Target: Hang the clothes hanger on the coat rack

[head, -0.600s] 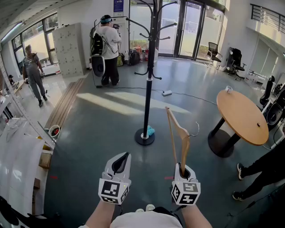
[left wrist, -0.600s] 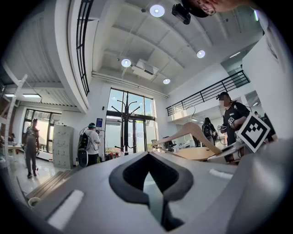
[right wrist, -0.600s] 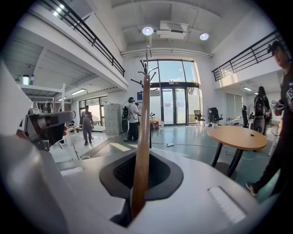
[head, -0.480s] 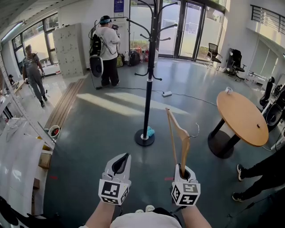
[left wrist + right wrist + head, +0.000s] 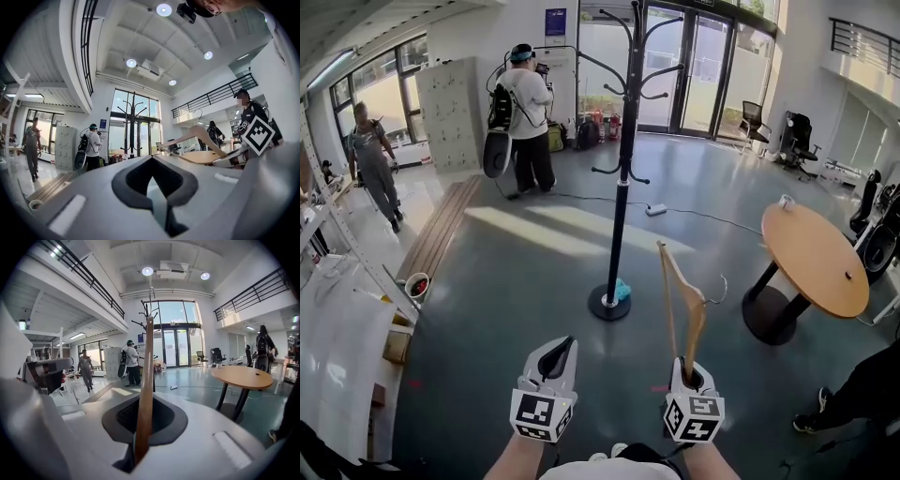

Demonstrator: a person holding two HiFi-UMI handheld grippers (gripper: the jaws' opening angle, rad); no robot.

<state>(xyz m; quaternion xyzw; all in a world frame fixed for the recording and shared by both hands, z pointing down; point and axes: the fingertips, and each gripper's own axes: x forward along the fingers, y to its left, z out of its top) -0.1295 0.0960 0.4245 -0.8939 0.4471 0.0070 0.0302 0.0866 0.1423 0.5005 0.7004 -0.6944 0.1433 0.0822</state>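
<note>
One clothes hanger [image 5: 697, 326] upright in the right tongs [image 5: 688, 374]

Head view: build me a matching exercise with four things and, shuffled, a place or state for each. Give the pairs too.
1 wooden hanger
2 coat rack
3 round table
4 left tongs

A shut, nothing between them
B black pole standing straight ahead
C clamped in the right tongs
D off to the right, orange-brown top

Pairs: 1-C, 2-B, 3-D, 4-A
</note>
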